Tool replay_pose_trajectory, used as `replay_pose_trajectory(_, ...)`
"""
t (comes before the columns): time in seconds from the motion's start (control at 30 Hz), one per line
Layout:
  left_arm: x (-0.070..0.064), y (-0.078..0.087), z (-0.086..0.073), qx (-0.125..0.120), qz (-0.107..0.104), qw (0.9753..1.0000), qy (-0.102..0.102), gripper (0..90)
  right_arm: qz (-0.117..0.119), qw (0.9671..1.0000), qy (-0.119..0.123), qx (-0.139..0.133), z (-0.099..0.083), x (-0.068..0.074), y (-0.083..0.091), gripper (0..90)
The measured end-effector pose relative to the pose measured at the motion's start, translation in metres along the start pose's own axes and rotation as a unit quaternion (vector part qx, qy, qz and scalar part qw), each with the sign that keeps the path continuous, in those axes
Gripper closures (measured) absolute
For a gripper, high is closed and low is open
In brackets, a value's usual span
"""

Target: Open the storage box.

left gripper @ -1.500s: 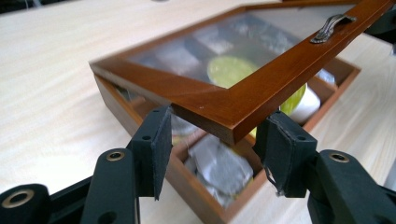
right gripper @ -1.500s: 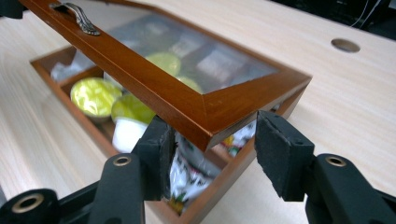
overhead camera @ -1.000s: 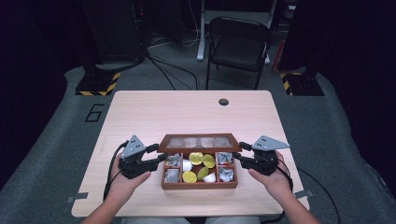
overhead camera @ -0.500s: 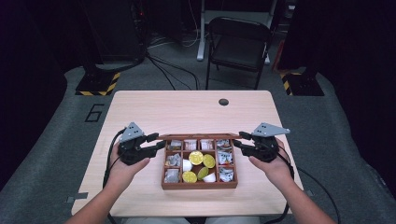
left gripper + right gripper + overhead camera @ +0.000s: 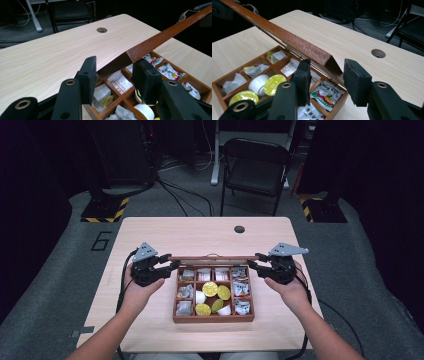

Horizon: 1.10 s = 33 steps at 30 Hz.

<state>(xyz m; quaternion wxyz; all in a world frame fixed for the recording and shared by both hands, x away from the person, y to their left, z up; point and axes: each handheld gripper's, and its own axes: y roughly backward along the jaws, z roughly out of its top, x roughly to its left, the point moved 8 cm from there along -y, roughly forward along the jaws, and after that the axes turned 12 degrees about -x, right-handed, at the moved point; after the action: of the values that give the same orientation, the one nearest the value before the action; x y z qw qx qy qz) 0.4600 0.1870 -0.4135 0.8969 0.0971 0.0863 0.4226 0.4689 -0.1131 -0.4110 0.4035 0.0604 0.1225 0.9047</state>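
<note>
Two grippers, left gripper (image 5: 172, 266) and right gripper (image 5: 251, 265), have risen with the lid (image 5: 213, 258), jaws spread at its ends. The box (image 5: 213, 318) sits near the table's (image 5: 200, 232) front edge. Gripper views reveal the lid's underside.

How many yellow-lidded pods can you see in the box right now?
3 yellow-lidded pods in the wooden box: two side by side in the middle, one nearer the front. Others may be hidden.

Claws (image 5: 172, 266) (image 5: 253, 263) flanking box (image 5: 213, 316) on table (image 5: 200, 232)
</note>
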Motion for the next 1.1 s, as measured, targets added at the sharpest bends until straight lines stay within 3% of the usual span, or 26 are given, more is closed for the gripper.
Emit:
replay_pose_trajectory(0.03, 0.0, -0.002, 0.0, -0.002, 0.001, 1.0, 0.003, 50.9, -0.006, 1.0, -0.003, 0.002, -0.001, -0.001, -0.004, 51.4)
replay_pose_trajectory(0.3, -0.001, -0.014, -0.001, -0.006, 0.012, 0.9999, 0.004, 43.1, -0.012, 0.9999, -0.001, -0.002, -0.001, 0.002, -0.016, 46.5)
replay_pose_trajectory(0.5, -0.001, -0.026, 0.002, -0.025, 0.028, 0.9991, 0.018, 37.0, -0.034, 0.9992, -0.014, -0.014, 0.002, 0.002, -0.026, 41.9)
replay_pose_trajectory(0.63, -0.001, -0.036, 0.0, -0.025, 0.031, 0.999, 0.019, 32.9, -0.045, 0.9988, -0.007, -0.019, 0.0, 0.001, -0.033, 39.6)
replay_pose_trajectory(0.93, 0.005, -0.047, -0.003, -0.042, 0.04, 0.998, 0.026, 30.2, -0.06, 0.998, -0.014, -0.018, -0.007, -0.005, -0.047, 37.4)
replay_pose_trajectory(1.1, 0.007, -0.052, -0.007, -0.035, 0.043, 0.9983, 0.019, 29.3, -0.057, 0.9981, -0.015, -0.016, -0.01, -0.008, -0.052, 36.7)
